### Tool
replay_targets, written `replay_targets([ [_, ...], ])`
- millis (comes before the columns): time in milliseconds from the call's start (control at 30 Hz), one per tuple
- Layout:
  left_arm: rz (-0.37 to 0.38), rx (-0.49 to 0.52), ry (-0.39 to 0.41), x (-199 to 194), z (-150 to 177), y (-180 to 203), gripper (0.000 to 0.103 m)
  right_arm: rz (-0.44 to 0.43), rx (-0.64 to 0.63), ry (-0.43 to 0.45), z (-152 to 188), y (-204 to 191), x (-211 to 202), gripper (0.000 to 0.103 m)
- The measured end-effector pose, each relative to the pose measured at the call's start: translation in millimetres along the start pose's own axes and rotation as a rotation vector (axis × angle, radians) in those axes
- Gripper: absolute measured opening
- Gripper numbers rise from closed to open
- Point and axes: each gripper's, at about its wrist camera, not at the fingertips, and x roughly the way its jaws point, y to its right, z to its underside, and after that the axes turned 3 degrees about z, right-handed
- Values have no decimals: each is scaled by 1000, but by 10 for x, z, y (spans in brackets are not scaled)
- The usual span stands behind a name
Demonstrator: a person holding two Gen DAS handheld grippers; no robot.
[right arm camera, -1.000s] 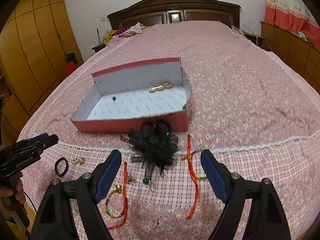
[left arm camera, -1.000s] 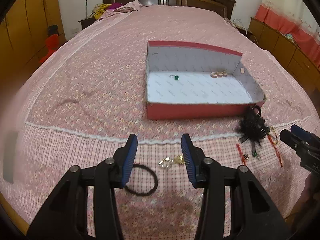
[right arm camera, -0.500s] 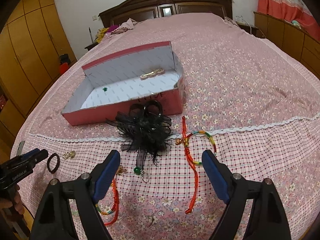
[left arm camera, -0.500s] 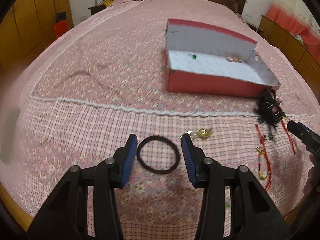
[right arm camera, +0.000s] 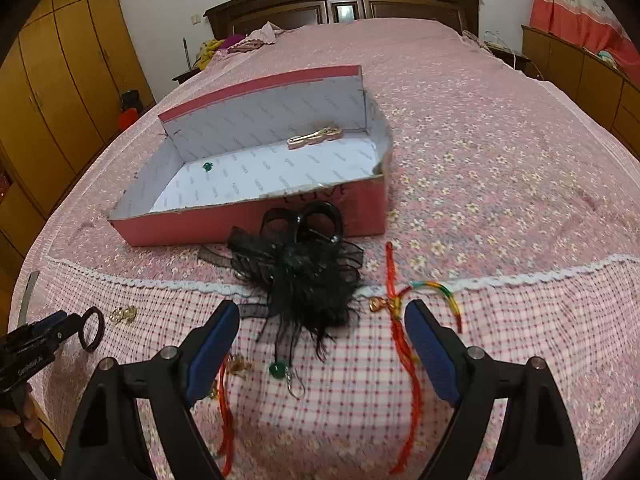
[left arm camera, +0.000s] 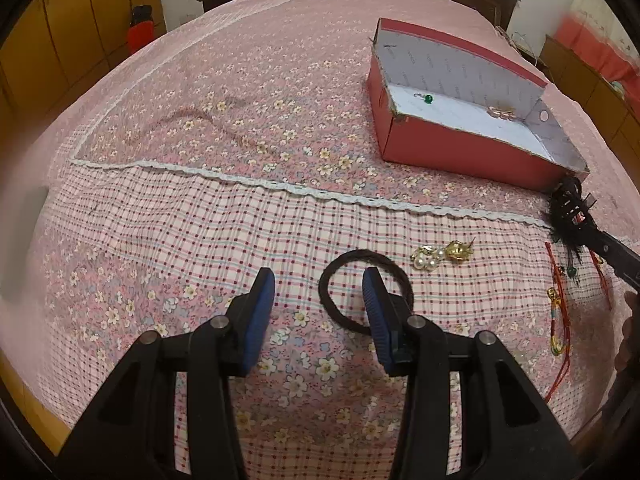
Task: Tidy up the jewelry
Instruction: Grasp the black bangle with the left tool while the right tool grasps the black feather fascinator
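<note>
My left gripper [left arm camera: 318, 290] is open low over the bedspread; its right finger [left arm camera: 376, 312] sits inside the ring of a black hair tie [left arm camera: 352, 258]. Gold and pearl earrings [left arm camera: 442, 256] lie just right of the tie. My right gripper [right arm camera: 322, 334] is open over a black feather hair clip [right arm camera: 304, 276], with a green bead earring [right arm camera: 278, 370] and red cord bracelets [right arm camera: 394, 300] between and beside its fingers. A red cardboard box [right arm camera: 256, 222] behind holds a gold clip [right arm camera: 316, 136] and a green bead [right arm camera: 207, 166]. The box also shows in the left wrist view [left arm camera: 460, 152].
All lies on a pink floral bedspread [left arm camera: 200, 128] with a white lace seam [right arm camera: 540, 278]. A dark wooden headboard [right arm camera: 344, 0] stands at the far end. Wooden wardrobes [right arm camera: 52, 72] line the left side and low cabinets [right arm camera: 576, 68] the right. Clothes [right arm camera: 224, 44] are piled near the pillows.
My left gripper has moved left and lower, so the hair tie now sits around its right finger instead of between both. My right gripper has moved closer to the black feather clip.
</note>
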Motion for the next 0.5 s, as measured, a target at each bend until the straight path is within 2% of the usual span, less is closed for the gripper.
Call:
replay_targets([
  [367, 10, 3, -26, 170, 62, -17, 36, 7, 31, 0, -53, -8, 147, 87],
  [433, 10, 9, -23, 188, 76, 2, 35, 7, 47, -1, -61, 11, 175, 85],
  [500, 13, 22, -15, 200, 97, 27, 29, 15, 54, -2, -59, 26, 210, 74],
])
